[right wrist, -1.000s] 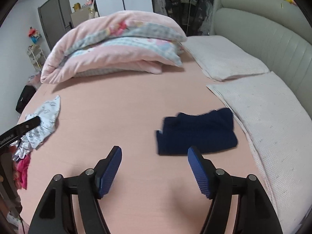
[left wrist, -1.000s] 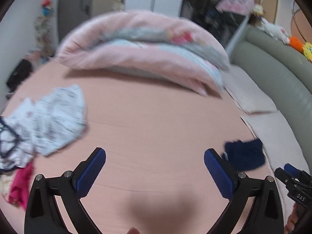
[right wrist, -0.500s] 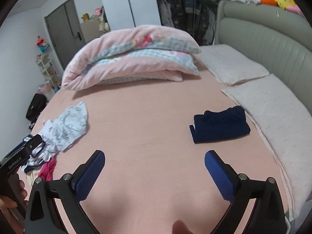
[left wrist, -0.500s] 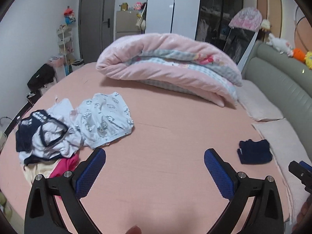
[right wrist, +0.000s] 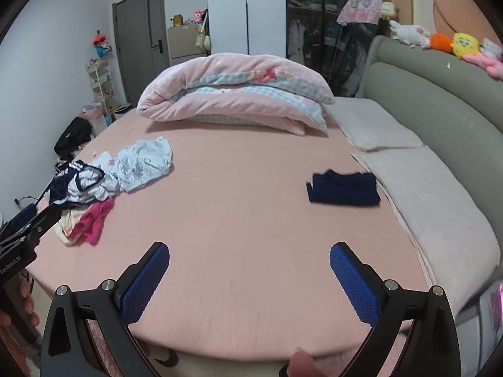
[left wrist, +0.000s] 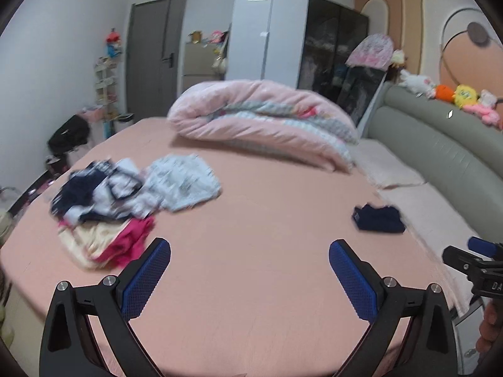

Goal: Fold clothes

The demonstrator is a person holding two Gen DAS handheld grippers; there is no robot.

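One navy garment [right wrist: 343,187] lies folded flat near the bed's [right wrist: 251,226] right edge, beside the pale pillows [right wrist: 418,194]. A loose heap of clothes [right wrist: 94,185] sits unfolded by the left edge, so most of the folding looks left. The left hand-held gripper [left wrist: 250,270] and right hand-held gripper [right wrist: 250,270] both stand spread wide, holding nothing. Lettering on the gripper bodies is too blurred to read.

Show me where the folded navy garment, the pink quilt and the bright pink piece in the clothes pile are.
folded navy garment [right wrist: 344,188]: right wrist view, middle of its top.
pink quilt [right wrist: 232,94]: right wrist view, its upper fold.
bright pink piece [right wrist: 92,221]: right wrist view, its crumpled middle.
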